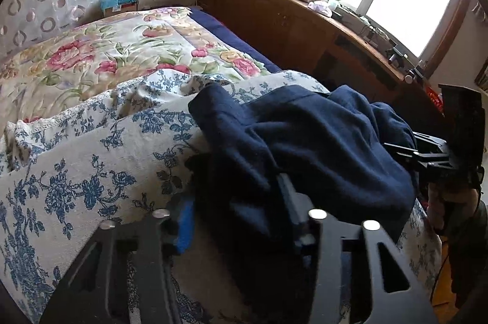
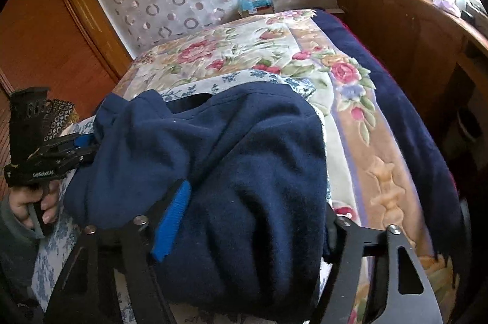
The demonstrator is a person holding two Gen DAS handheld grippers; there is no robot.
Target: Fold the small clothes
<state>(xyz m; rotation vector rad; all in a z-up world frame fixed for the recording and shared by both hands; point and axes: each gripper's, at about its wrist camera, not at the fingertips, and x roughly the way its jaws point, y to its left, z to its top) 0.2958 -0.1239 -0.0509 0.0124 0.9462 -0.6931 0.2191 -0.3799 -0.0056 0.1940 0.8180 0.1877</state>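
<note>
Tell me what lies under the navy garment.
The navy garment rests on a blue-flowered white cloth; whatever lies directly beneath its bulk is covered.

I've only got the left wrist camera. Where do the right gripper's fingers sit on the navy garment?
Observer: The fingers of the right gripper straddle the bunched garment, one on each side.
Operator: Does my left hand show?
Observer: Yes, the left hand wraps the handle of the left gripper, beside the garment's left edge.
Operator: What's beyond that hand?
Observer: Brown wooden panelling, like a door.
</note>
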